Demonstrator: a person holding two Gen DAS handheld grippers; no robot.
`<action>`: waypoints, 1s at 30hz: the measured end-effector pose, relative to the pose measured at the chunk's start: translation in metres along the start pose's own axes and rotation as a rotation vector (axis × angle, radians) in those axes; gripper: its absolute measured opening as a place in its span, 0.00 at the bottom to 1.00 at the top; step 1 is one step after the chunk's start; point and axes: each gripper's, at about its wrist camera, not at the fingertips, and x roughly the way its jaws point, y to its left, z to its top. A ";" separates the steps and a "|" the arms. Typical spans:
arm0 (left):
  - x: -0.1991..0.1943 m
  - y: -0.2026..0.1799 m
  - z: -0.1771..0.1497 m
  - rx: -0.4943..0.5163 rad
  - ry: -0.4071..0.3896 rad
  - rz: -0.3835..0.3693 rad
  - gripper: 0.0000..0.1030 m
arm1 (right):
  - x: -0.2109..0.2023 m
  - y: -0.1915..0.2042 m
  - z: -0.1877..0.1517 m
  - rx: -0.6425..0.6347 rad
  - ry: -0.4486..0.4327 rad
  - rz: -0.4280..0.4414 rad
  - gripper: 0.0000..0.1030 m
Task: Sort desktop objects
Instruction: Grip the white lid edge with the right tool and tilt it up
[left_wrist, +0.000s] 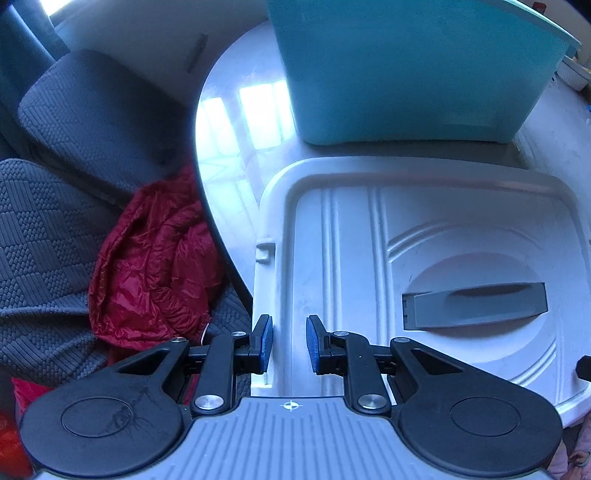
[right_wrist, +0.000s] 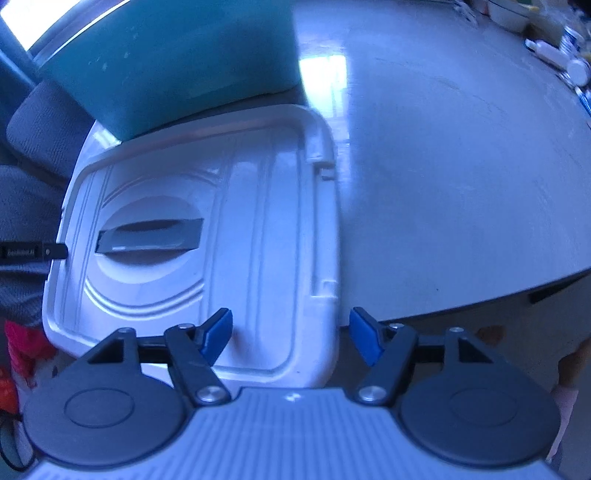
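Here, glossy round table (right_wrist: 461, 166) w/ white lid (left_wrist: 424, 229), grey chairs (left_wrist: 92, 110).

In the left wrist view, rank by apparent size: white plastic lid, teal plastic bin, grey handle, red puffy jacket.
1. White plastic lid and teal plastic bin: similar, and the bin is cropped, so unranked.
2. Red puffy jacket.
3. Grey handle, smallest.

Red quilted jacket (left_wrist: 155, 266) on grey textured sofa cushions (left_wrist: 48, 236) just beside the table edge.
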 end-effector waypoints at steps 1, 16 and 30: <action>0.000 -0.001 0.000 0.000 0.000 0.002 0.22 | -0.002 -0.005 -0.001 0.015 0.002 0.008 0.72; 0.002 -0.011 0.002 0.001 0.003 0.057 0.22 | 0.025 -0.087 -0.024 0.351 0.058 0.372 0.82; 0.001 -0.024 0.009 0.033 0.020 0.107 0.22 | 0.056 -0.096 -0.029 0.414 0.049 0.614 0.80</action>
